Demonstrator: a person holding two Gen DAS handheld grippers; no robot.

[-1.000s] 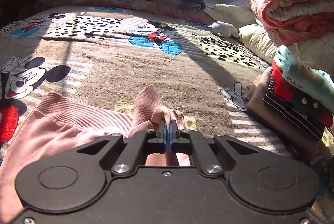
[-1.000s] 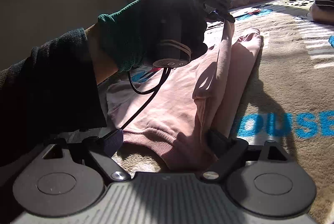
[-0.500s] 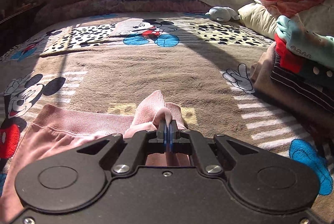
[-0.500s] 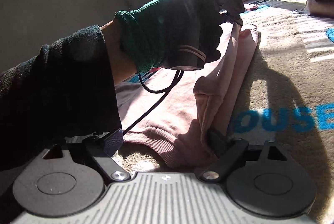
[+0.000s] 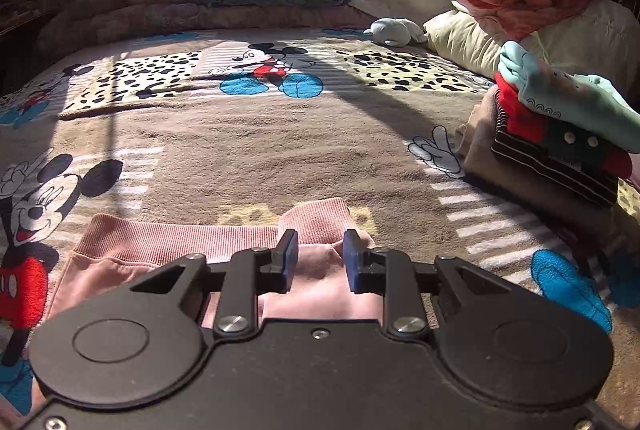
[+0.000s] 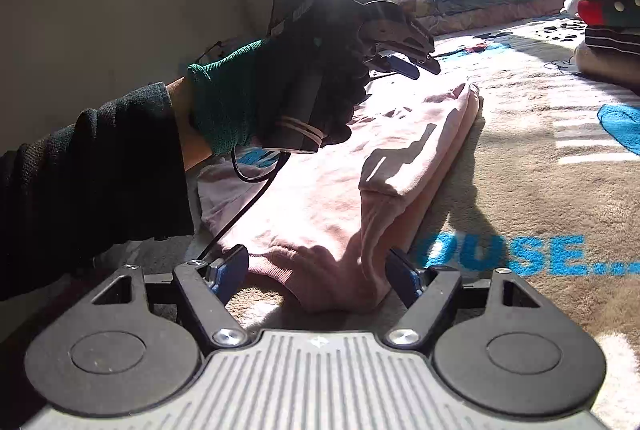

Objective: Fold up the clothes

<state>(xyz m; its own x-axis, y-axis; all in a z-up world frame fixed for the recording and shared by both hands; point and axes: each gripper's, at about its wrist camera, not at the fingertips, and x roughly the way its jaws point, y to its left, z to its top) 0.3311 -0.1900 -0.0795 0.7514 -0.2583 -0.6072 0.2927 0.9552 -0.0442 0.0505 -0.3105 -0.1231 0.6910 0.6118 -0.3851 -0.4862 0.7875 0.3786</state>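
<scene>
pink sweatshirt [image 6: 340, 197] | soft fleece, ribbed cuffs | plush blanket [image 5: 280, 149]

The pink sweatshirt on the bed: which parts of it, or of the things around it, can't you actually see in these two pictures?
- Pink sweatshirt, left wrist view: its near part is hidden under the left gripper body.
- Same garment, right wrist view: its far left side sits behind the gloved hand and sun glare.
- Stack of folded clothes: cut off by the right edge in both views.
- Blue lettering on the blanket: partly cut off.
</scene>
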